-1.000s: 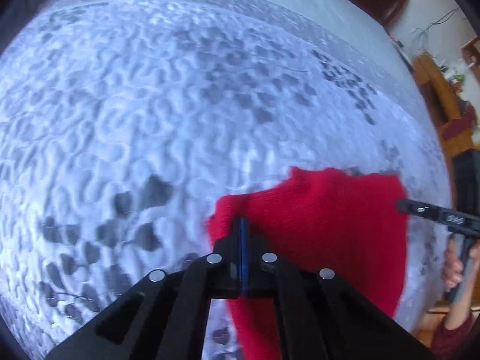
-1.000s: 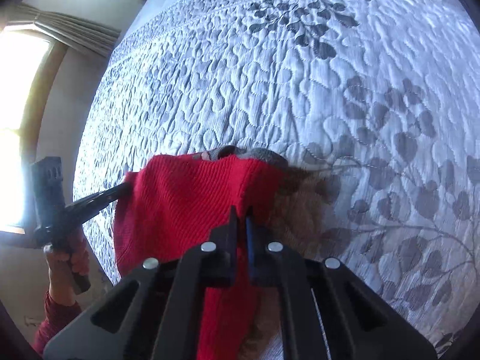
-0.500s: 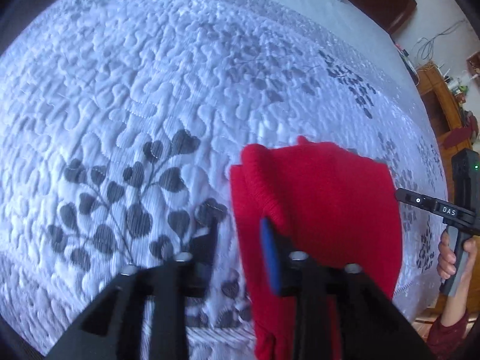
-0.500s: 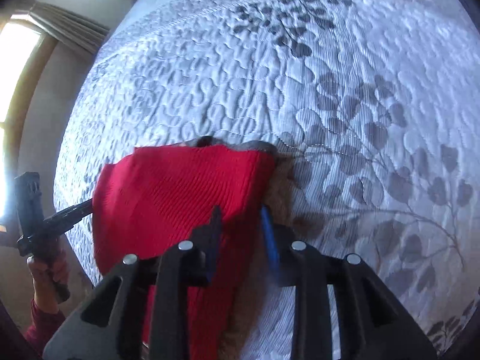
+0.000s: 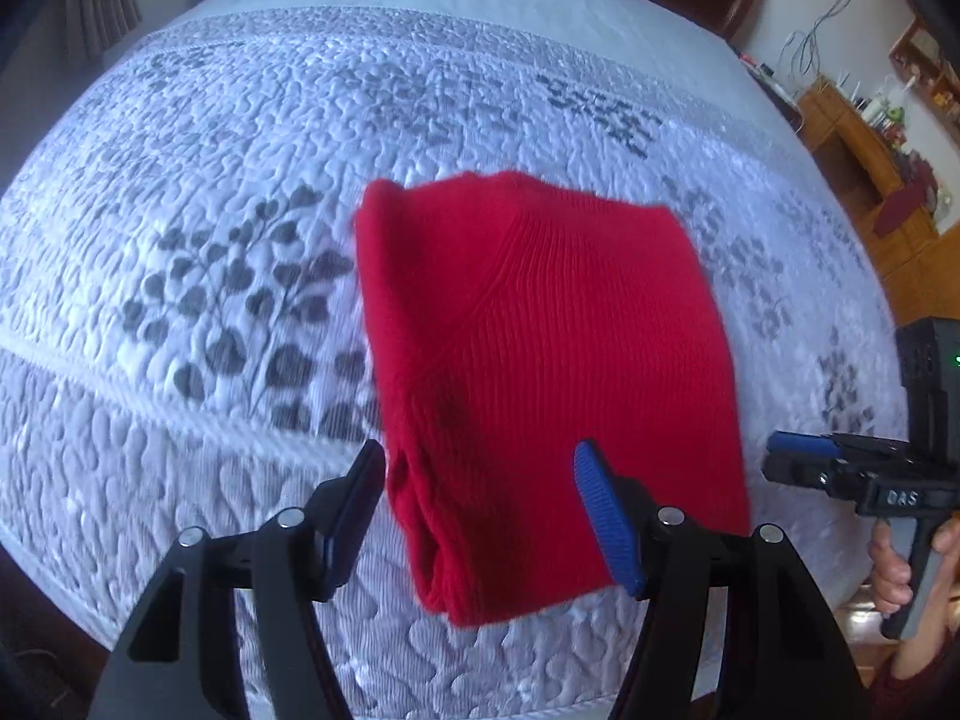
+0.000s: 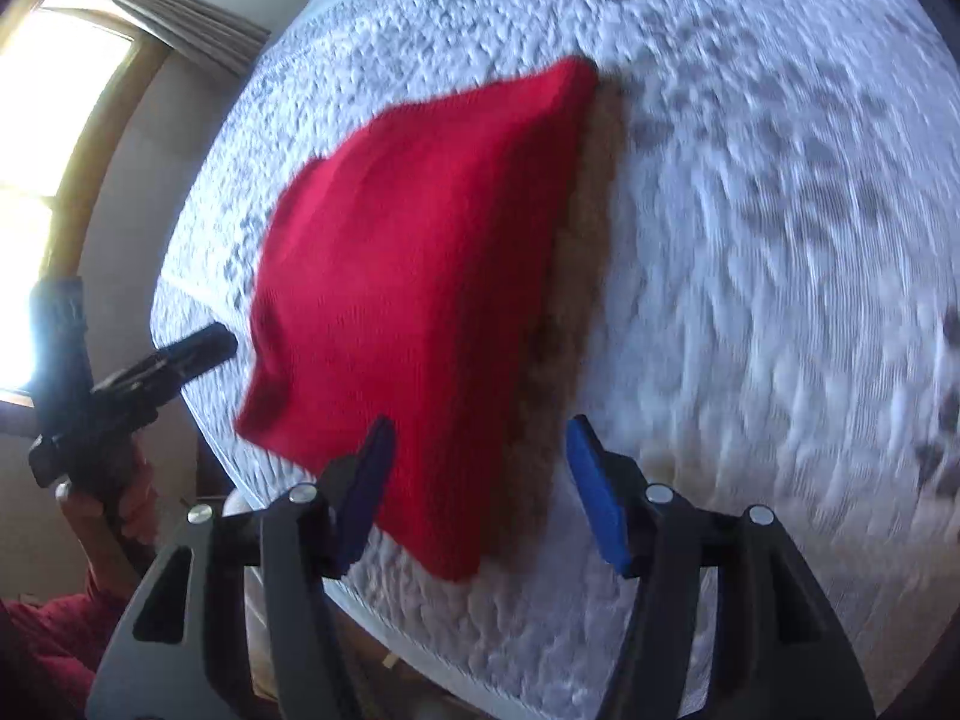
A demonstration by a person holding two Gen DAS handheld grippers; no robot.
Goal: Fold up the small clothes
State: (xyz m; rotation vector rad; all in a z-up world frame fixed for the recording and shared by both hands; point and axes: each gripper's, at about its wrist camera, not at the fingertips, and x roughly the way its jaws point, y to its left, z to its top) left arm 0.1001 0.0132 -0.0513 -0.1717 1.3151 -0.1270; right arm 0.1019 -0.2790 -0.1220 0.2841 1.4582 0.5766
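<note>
Since a second back: both off the red knit (image 5: 540, 360), pulled away. Left claw (image 5: 480, 504), right claw (image 6: 480, 480) opening, empty. Knit folded flat near bed (image 5: 240, 150) edge, likely done.

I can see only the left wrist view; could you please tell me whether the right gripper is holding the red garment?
Observer: No. In the right wrist view the right gripper has its jaws apart and opening. Its pads press on nothing, and the red knit garment lies folded on the quilted bedspread.
Operator: Thank you. Does anything show from under the garment on that side?
Observer: Yes, a brown fuzzy layer runs along its right-hand edge, beneath the red.
Operator: And what lies beyond the bed there?
Observer: A bright window with a curtain above it, at picture left.
</note>
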